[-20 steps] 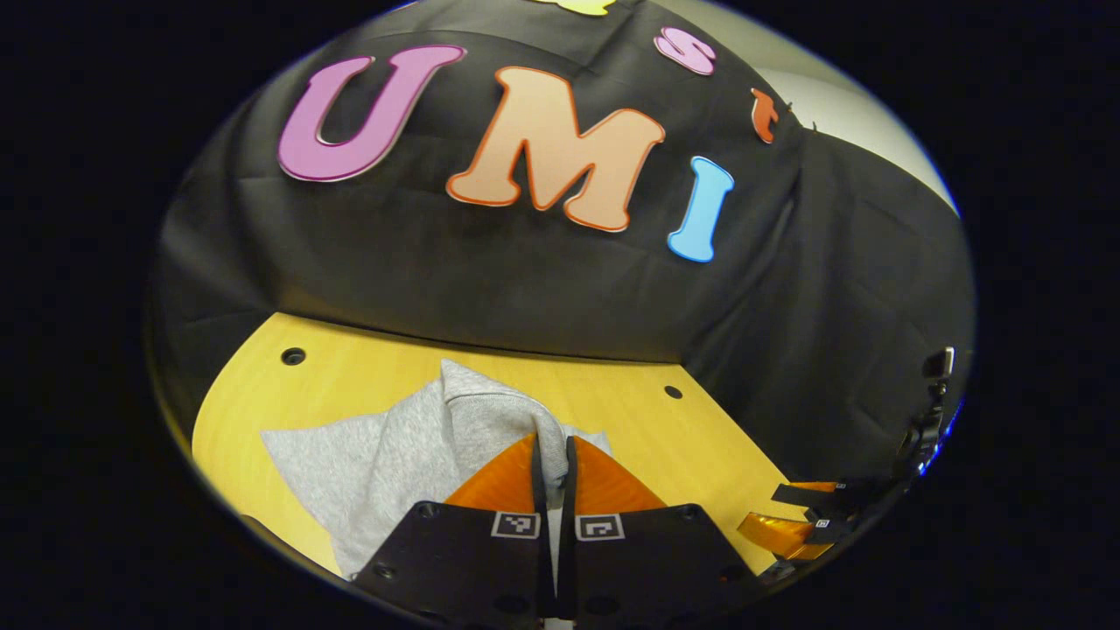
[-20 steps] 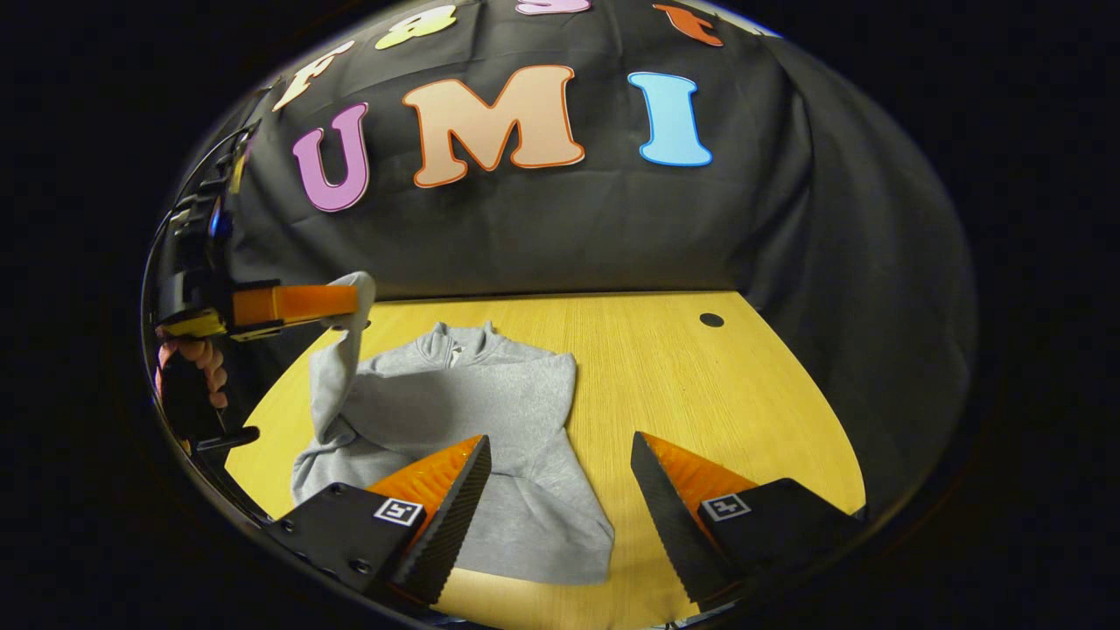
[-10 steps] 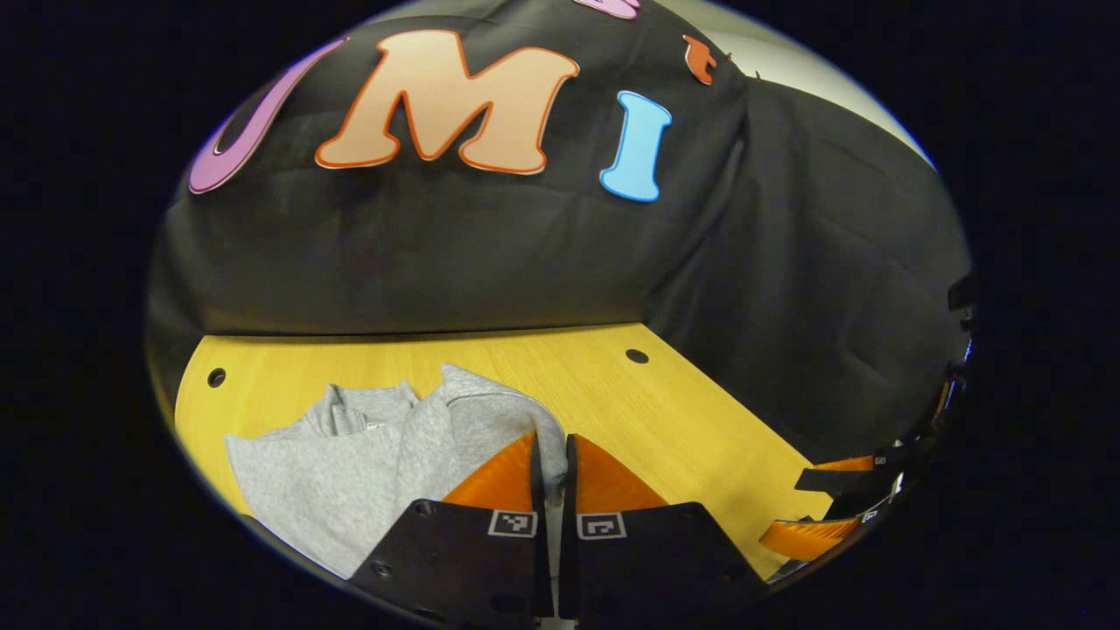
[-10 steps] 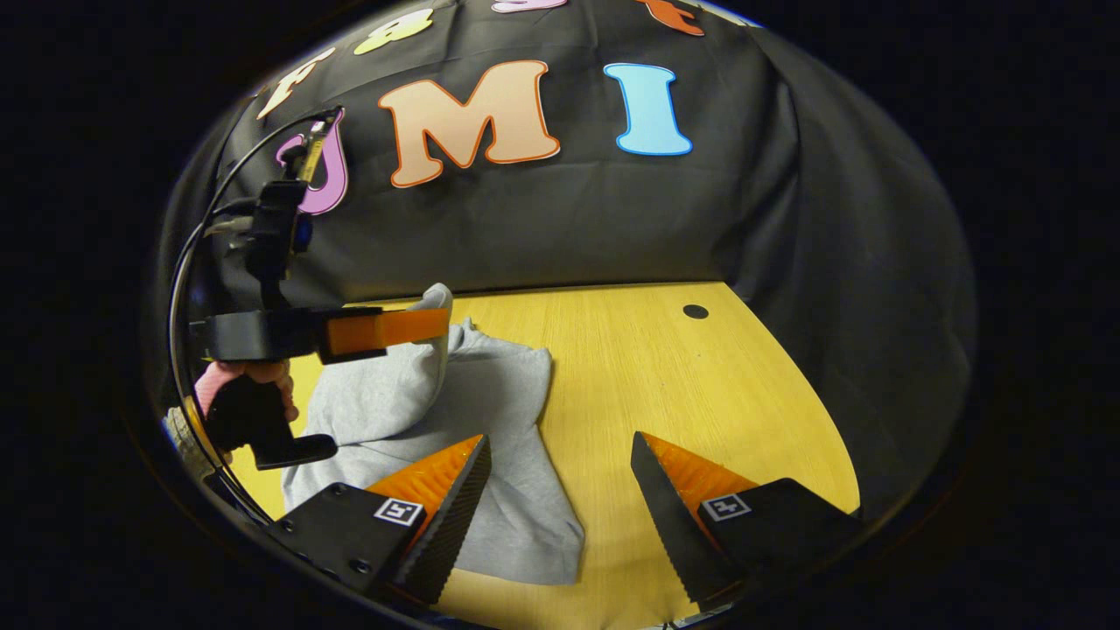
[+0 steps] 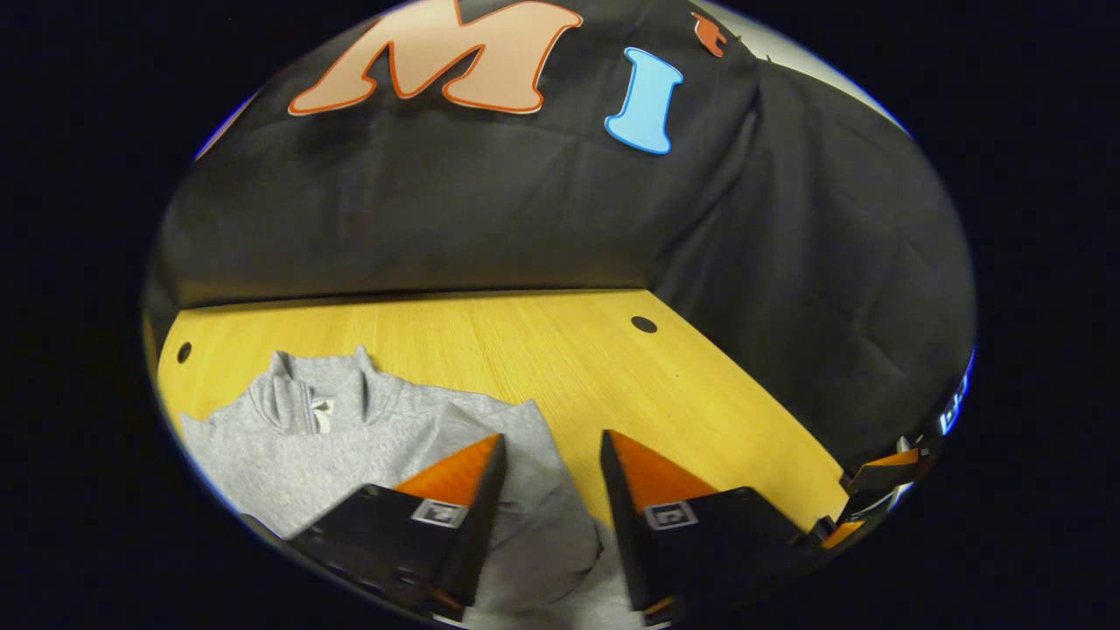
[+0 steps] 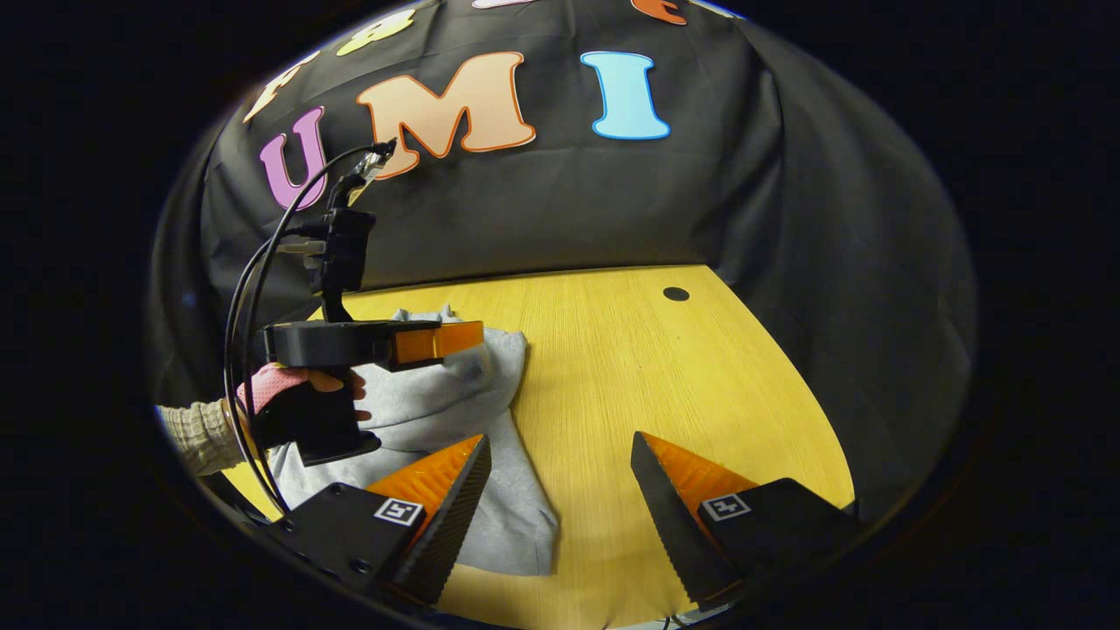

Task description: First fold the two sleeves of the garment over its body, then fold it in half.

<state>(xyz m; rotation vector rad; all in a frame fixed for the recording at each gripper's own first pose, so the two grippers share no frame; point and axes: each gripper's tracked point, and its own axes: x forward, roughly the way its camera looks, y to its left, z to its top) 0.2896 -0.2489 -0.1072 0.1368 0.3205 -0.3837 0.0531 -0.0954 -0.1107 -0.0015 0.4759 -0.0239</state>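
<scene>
Since 1 s ago my left gripper (image 5: 547,451) lets go the sleeve, jaws now apart above the grey fleece sweatshirt (image 5: 350,433) on yellow wooden table (image 5: 560,350). Right gripper (image 6: 560,455) open too, w/ nothing inside.

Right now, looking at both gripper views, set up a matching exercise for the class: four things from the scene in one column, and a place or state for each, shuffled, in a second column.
Things
1. grey fleece garment
2. left gripper
3. right gripper
4. round dark hole

Places or states
A. near the table's far edge, on bare wood
B. open, above the garment's right edge, held by a hand in a pink glove
C. lying on the yellow wooden table, collar toward the wall
D. open, low over the table's near edge, holding nothing

Pairs: 1-C, 2-B, 3-D, 4-A
</scene>
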